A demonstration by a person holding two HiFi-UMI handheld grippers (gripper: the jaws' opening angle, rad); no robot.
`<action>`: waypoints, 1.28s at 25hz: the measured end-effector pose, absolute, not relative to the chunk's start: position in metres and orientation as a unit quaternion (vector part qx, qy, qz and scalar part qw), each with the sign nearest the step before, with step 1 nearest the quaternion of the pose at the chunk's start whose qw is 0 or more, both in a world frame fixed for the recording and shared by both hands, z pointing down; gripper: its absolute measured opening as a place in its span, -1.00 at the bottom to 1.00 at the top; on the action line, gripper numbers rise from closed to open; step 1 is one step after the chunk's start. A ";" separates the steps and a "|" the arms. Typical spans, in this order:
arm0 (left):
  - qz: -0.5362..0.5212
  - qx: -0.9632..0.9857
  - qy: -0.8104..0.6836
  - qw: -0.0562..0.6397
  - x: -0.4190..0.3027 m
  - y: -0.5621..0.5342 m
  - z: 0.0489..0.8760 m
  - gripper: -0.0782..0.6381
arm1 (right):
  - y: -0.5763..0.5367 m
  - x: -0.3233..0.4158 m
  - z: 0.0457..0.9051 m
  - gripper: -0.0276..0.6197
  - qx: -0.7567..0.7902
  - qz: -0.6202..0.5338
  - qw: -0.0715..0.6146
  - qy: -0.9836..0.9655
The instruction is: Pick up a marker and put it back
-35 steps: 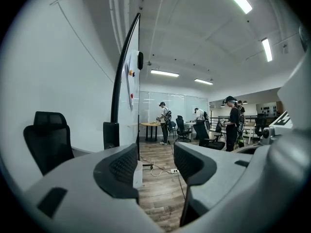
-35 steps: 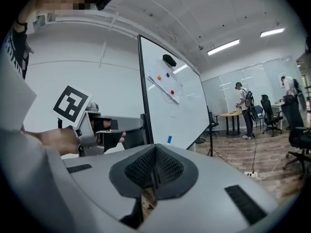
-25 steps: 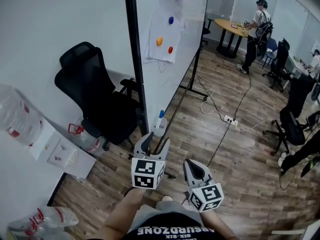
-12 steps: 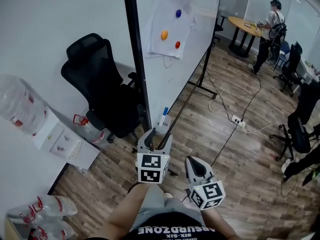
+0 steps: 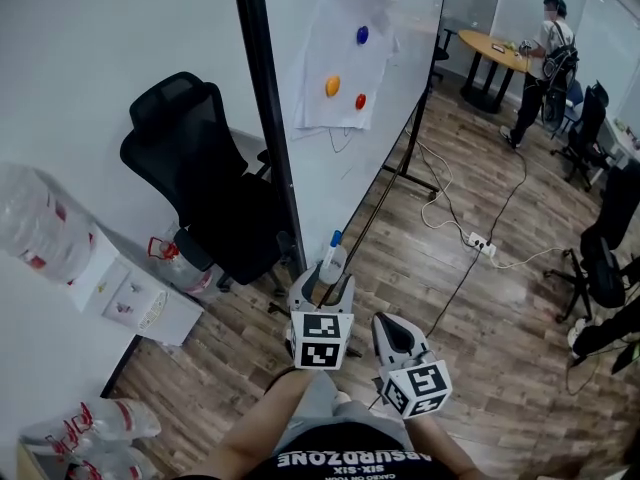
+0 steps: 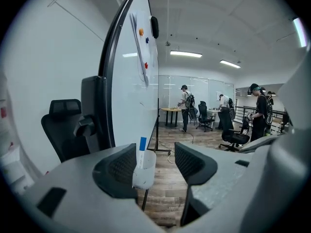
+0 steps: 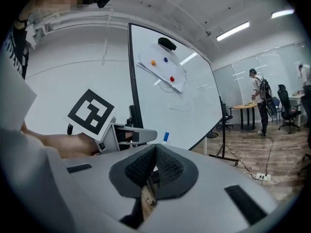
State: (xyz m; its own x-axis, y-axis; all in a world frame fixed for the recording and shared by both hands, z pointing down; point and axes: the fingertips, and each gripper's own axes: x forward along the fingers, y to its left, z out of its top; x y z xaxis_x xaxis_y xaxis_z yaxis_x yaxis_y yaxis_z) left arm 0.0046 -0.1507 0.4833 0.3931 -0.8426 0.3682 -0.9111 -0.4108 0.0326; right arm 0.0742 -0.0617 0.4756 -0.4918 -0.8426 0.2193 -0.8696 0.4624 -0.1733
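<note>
A white marker with a blue cap (image 5: 329, 252) stands upright in a small translucent cup (image 5: 333, 266) fixed at the lower edge of the whiteboard (image 5: 340, 168). My left gripper (image 5: 322, 290) hangs just short of the cup, open and empty. Through its jaws the marker (image 6: 141, 152) and cup (image 6: 145, 170) sit close ahead, slightly left of the gap's middle. My right gripper (image 5: 392, 334) hovers to the right and lower, shut on nothing. In the right gripper view the marker's blue cap (image 7: 166, 137) peeks out beyond the left gripper's body.
A black office chair (image 5: 205, 193) stands left of the whiteboard's dark frame post (image 5: 268, 118). Paper with coloured magnets (image 5: 345, 73) hangs on the board. Plastic bottles (image 5: 40, 233) lie at the left. A cable and power strip (image 5: 480, 242) cross the wooden floor. A person (image 5: 545, 53) stands far off.
My left gripper has moved forward and to the right, closing in on the cup with the marker. The right gripper has barely shifted.
</note>
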 end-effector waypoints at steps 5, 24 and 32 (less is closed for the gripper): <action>0.154 0.826 -0.528 0.122 0.010 -0.168 0.489 -0.13 | -0.083 0.076 0.473 -0.92 0.508 0.131 0.047 -0.850; 0.228 0.808 -0.529 0.128 0.031 -0.222 0.519 -0.13 | -0.133 0.090 0.478 -0.92 0.528 0.136 0.051 -0.837; 0.239 0.791 -0.539 0.166 0.030 -0.243 0.531 -0.13 | -0.144 0.095 0.483 -0.92 0.532 0.142 0.056 -0.833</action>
